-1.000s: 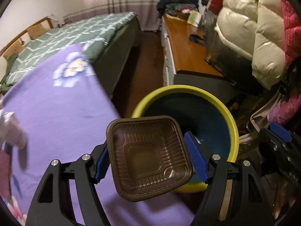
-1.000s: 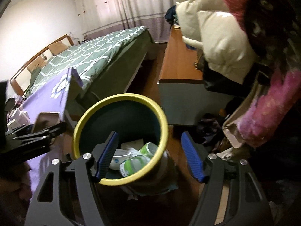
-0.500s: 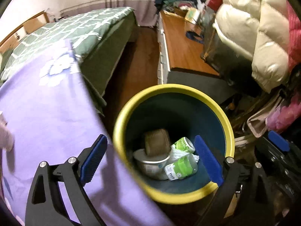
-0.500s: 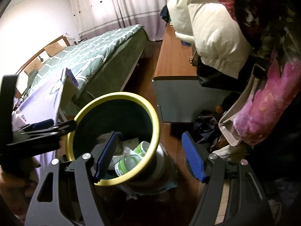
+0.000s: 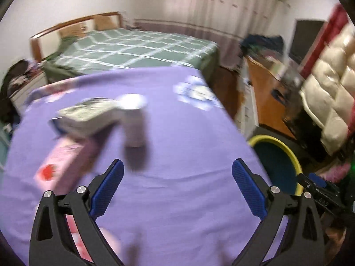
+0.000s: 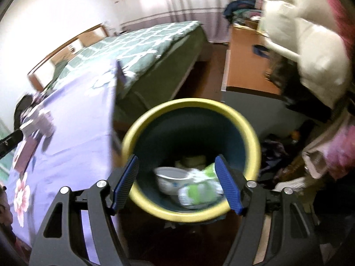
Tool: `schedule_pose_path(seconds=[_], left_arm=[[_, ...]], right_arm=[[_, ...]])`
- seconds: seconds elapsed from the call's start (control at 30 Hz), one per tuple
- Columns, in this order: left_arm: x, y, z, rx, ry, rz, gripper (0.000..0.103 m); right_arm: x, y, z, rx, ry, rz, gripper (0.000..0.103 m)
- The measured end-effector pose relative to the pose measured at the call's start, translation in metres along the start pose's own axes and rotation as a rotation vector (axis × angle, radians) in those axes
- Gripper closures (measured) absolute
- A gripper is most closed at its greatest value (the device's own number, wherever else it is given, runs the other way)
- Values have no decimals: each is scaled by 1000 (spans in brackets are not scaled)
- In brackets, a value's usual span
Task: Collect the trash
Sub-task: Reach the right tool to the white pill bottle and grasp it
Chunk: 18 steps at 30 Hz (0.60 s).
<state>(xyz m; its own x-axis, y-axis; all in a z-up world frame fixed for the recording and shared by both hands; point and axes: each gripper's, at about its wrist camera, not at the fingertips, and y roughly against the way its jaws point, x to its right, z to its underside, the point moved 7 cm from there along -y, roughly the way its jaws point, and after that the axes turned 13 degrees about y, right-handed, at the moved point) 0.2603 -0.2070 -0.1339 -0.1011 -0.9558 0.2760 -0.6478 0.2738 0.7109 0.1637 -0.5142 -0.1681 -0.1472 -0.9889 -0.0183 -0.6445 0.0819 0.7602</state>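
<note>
Left gripper (image 5: 177, 177) just opened wide, empty, right gripper (image 6: 177, 177) parted

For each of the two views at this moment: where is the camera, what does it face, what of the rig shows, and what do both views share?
Left wrist: on the left gripper, angled down over the purple table; its jaws, just opened wide, are empty, before a white cup and pink carton.
Right wrist: on the right gripper, looking down into the yellow-rimmed bin with trash inside; jaws open, empty.
Shared: table, bin, green bed.
</note>
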Motion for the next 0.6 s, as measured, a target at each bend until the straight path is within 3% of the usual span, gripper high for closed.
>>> schedule_pose_path(seconds=[0.33, 0.6], left_arm=[[-151, 51, -30, 112, 152, -153, 6], [-226, 56, -36, 120, 244, -178, 6]], right_arm=[[-144, -11, -56, 45, 190, -141, 35], [-257, -40, -95, 66, 330, -218, 35]])
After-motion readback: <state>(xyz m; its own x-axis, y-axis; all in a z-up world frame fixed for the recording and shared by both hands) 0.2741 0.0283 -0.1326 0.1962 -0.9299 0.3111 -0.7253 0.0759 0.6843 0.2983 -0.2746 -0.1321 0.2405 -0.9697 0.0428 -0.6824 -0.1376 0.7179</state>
